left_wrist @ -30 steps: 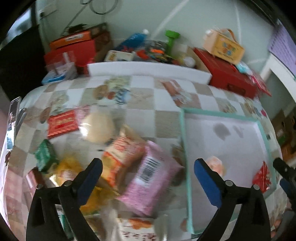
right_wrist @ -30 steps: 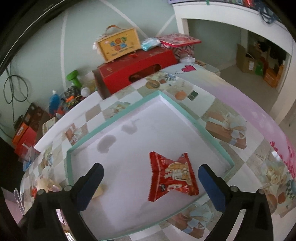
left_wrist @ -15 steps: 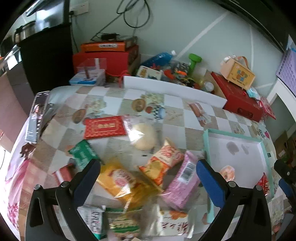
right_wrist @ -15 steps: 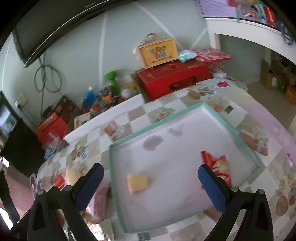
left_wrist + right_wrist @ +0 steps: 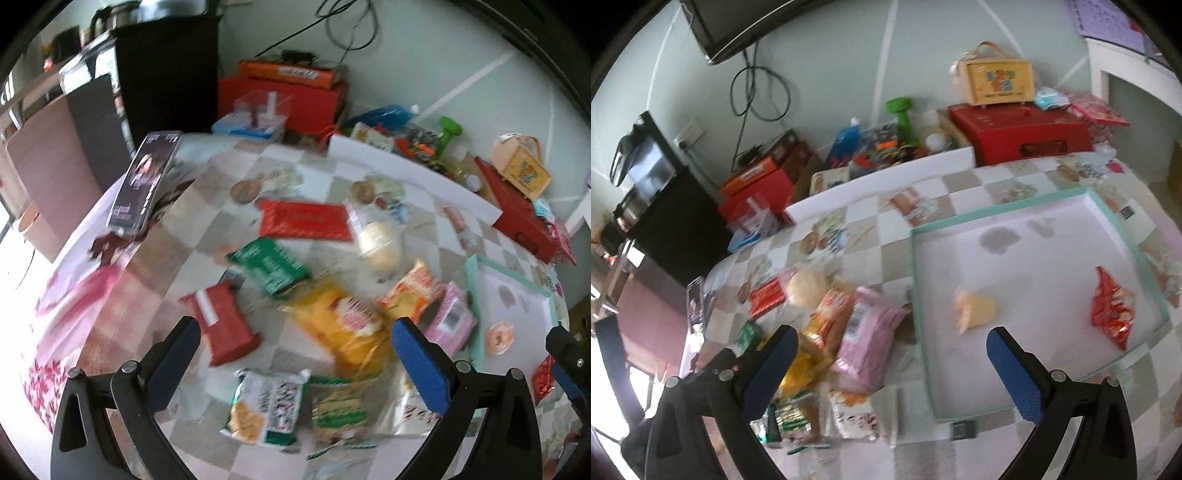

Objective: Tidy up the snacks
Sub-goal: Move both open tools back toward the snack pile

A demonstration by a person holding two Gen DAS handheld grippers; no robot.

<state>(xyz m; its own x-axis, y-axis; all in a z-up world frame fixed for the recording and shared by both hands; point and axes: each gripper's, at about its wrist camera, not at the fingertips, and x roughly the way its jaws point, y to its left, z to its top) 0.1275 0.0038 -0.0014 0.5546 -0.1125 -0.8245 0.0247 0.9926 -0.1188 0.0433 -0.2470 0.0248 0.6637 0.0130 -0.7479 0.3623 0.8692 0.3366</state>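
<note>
1. The snacks still to sort lie in a loose heap on the checked table, left of the teal-rimmed tray [image 5: 1115,258]. The tray holds only a red packet [image 5: 1112,306] near its right wall and a pale yellow piece [image 5: 975,308] towards its left side.

2. The piece of the heap closest to the tray is the pink packet [image 5: 866,332]. It lies just beside the tray's left wall, long axis running from the near left up towards the far right, with its barcode end uppermost.

3. An orange packet [image 5: 833,314] leans against the pink one's left side, so you get cleaner access from the tray side than from the heap side.

4. Your right gripper [image 5: 886,369] hangs above the seam between heap and tray, jaws spread wide and holding nothing. The pink packet sits inside that gap, towards the left finger [image 5: 768,373].

5. Your left gripper [image 5: 295,365] is also spread wide and empty. It faces the heap's left half: a yellow bag [image 5: 340,325], a red box [image 5: 225,325] and a green packet [image 5: 269,267]. The pink packet [image 5: 448,323] lies beyond its right finger.

6. Judged from this, your right hand is nearer the pink packet and the tray; close across the packet's short width.
</note>
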